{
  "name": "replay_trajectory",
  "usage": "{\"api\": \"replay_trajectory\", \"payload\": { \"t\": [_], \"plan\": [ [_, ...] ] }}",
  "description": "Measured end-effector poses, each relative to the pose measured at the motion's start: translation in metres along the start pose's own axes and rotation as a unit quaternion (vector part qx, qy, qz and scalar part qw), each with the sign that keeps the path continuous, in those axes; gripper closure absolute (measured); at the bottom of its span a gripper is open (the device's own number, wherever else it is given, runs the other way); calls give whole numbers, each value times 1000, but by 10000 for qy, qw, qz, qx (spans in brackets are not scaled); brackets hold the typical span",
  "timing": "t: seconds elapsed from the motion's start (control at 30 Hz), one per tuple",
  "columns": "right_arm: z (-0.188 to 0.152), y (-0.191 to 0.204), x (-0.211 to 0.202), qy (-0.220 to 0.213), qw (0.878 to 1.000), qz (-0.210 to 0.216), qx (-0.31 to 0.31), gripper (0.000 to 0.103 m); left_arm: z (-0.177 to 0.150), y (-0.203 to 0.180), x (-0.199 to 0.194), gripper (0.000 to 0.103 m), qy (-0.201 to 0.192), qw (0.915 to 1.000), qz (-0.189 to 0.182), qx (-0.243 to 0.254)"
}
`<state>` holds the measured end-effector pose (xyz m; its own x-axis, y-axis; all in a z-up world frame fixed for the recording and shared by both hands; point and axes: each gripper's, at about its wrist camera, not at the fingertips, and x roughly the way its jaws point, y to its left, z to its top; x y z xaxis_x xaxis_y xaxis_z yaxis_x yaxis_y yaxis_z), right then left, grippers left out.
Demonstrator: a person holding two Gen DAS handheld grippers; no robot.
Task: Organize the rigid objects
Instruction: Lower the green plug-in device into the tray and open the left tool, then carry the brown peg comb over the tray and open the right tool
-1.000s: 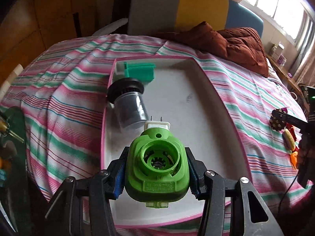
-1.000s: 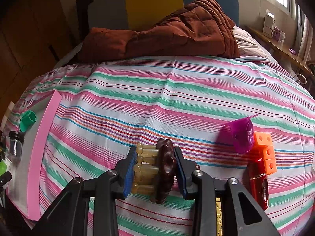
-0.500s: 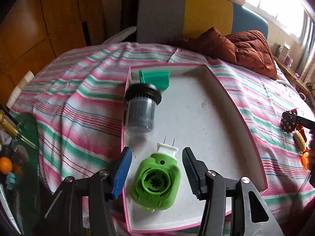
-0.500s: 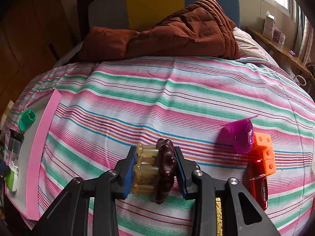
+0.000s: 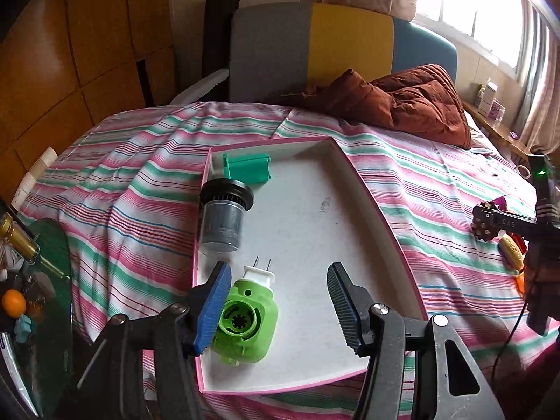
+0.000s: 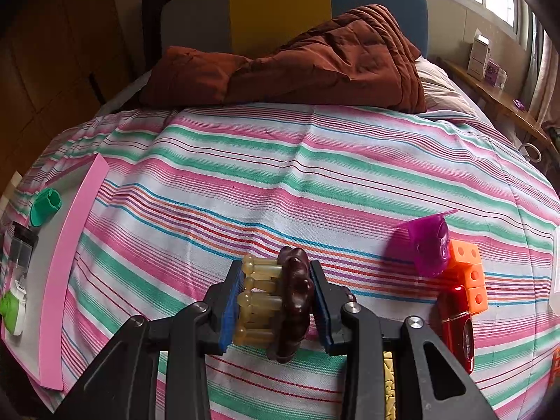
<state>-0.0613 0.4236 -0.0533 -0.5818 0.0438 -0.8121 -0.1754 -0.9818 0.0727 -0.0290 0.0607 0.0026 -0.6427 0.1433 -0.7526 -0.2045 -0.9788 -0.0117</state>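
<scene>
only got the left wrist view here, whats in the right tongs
Observer: The right tongs are shut on a dark brown studded piece with pale pegs on one side.
Operator: anything loose on the bed near it
Observer: A purple cup lies tipped on the striped sheet, with orange cubes right beside it.
Operator: that all
Observer: No, a shiny red item lies next to the cubes, nearer the camera.
</scene>
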Motion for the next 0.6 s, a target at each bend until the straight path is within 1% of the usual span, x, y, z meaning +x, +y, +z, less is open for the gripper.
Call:
{"api": "replay_trajectory", "payload": {
  "t": [0.2,0.43,0.6],
  "plan": [
    [-2,4,-1,-42,9999,-100,-44,67,-3,-1,-3,45,0,10000,-50,-12],
    [-4,15,-4,18,9996,-285,90,67,-7,6,-3,45,13,9999,-112,-82],
    [-9,25,-8,48,9996,-260,123,67,-11,10,-2,45,51,9998,-154,-120]
  ]
}}
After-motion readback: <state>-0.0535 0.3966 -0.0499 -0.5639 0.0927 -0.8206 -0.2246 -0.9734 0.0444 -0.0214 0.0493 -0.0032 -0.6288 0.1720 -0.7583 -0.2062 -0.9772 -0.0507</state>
